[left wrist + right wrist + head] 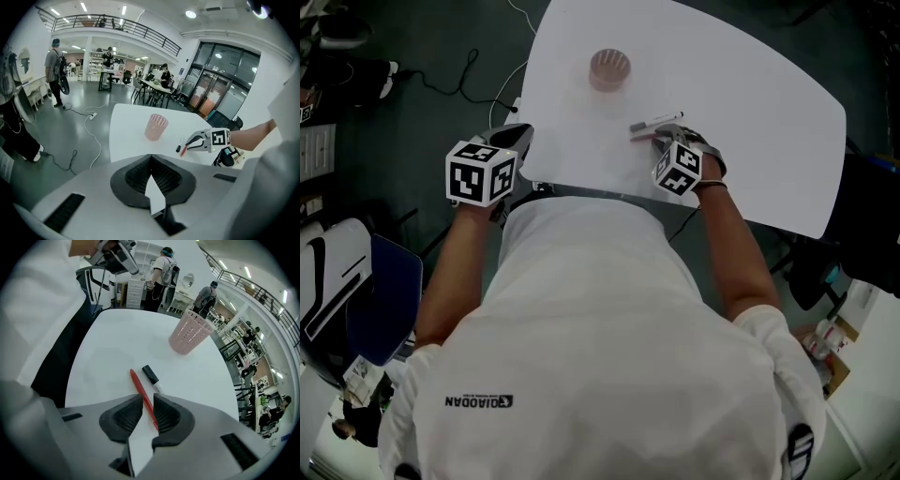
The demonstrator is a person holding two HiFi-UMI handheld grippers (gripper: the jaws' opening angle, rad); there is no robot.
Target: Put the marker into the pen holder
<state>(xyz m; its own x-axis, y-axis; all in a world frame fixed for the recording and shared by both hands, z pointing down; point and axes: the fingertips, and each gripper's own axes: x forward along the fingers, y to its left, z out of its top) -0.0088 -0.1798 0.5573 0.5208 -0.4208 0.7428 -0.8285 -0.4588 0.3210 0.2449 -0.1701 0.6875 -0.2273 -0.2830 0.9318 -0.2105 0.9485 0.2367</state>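
- The right gripper [148, 394] points steeply down at the table [112, 348], its jaws standing a little apart.
- A red pen [138, 386] lies flat on the table and runs through the gap between those jaws, closer to the right-hand one in the right gripper view; the pads do not visibly clamp it.
- The marker [151, 376], with a black cap and a pale body, lies flat just ahead of the right-hand jaw tip, right beside the red pen; I cannot tell whether the two touch. It is outside the jaws.
- The pen holder [190, 333], a pink perforated cup, stands upright farther ahead of the right gripper, well apart from the marker.
- The left gripper [150, 155] has its jaw tips together with nothing between them. It hangs at the table's near left edge, with the pen holder ahead of it and the right gripper off to its right.
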